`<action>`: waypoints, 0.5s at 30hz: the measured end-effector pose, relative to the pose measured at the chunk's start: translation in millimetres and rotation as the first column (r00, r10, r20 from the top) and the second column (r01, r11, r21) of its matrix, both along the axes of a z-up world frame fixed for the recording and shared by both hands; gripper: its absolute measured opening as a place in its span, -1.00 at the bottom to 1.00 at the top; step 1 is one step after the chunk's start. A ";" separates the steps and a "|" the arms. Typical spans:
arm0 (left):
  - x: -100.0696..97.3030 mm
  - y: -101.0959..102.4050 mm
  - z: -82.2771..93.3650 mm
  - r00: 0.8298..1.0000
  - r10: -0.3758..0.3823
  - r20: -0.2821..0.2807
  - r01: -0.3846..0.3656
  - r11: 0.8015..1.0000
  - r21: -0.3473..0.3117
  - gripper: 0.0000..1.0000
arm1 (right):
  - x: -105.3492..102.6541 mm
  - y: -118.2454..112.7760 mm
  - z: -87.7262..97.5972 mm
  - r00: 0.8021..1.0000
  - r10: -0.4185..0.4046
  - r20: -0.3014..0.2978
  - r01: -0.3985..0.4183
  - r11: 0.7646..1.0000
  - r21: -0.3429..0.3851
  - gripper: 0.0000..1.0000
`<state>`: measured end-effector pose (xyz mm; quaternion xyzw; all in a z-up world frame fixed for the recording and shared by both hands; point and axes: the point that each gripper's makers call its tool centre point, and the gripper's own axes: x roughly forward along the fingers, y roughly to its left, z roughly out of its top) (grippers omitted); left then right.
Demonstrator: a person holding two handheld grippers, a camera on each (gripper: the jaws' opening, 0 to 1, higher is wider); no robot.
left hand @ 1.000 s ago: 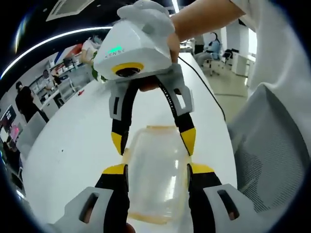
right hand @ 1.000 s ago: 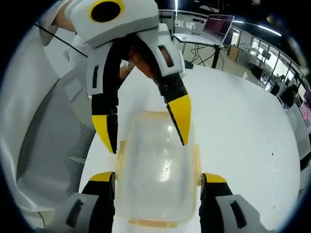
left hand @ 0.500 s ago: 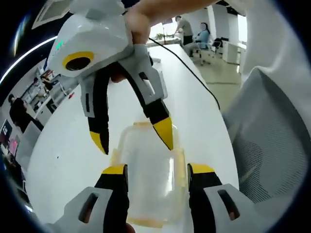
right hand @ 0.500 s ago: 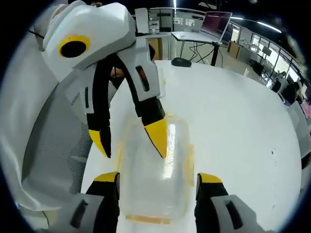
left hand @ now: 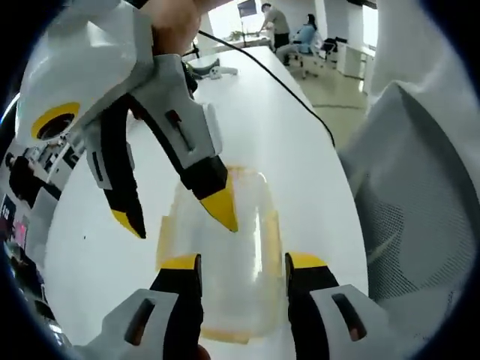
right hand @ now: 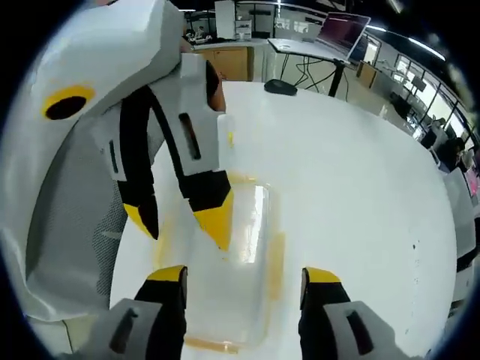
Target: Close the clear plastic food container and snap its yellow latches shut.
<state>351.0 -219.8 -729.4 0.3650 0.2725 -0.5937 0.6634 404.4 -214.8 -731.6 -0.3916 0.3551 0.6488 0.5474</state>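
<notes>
The clear plastic food container lies flat on the white table, close to the table edge that runs beside the grey mesh chair, and its lid is down on the box. In the left gripper view it sits between the two yellow-tipped jaws of the left gripper, which stand spread, one on each long side of the container; whether the jaws touch its walls I cannot tell. Along these long sides run the yellow latches, seen as pale yellow strips, and it is not clear if they are snapped or not. The right gripper comes into this view from the upper left, held by a hand; its jaws are also apart, with one yellow tip over the lid near the far end of the container and the other tip over the bare table beside it. A black cable crosses the far part of the table. In the right gripper view the same container is between the spread jaws, and the left gripper hangs above it with one tip over the lid. Farther on the table lies a dark computer mouse, and behind it stands a desk with an open laptop.
</notes>
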 end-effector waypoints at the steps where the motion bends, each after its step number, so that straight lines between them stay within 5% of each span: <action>1: 0.7 -1.4 0.6 1.000 0.013 -0.013 -0.013 1.000 -0.002 -0.13 | 0.1 0.3 -0.2 1.000 0.008 0.003 -0.008 1.000 -0.004 0.22; 5: 0.7 -3.3 0.8 0.999 0.014 -0.044 -0.013 1.000 0.026 -0.09 | -5.7 2.1 -0.7 0.998 0.057 -0.012 -0.057 0.998 -0.037 0.11; 12: 7.8 -2.8 4.4 0.988 0.088 -0.130 -0.086 0.996 0.017 -0.20 | -5.3 -6.5 -8.5 0.983 -0.101 -0.156 0.082 0.989 -0.123 0.11; 15: 5.6 -2.7 2.4 0.992 0.063 -0.109 -0.060 0.998 0.029 -0.20 | -2.5 -2.6 -7.2 0.993 -0.026 -0.116 0.015 0.996 -0.090 0.16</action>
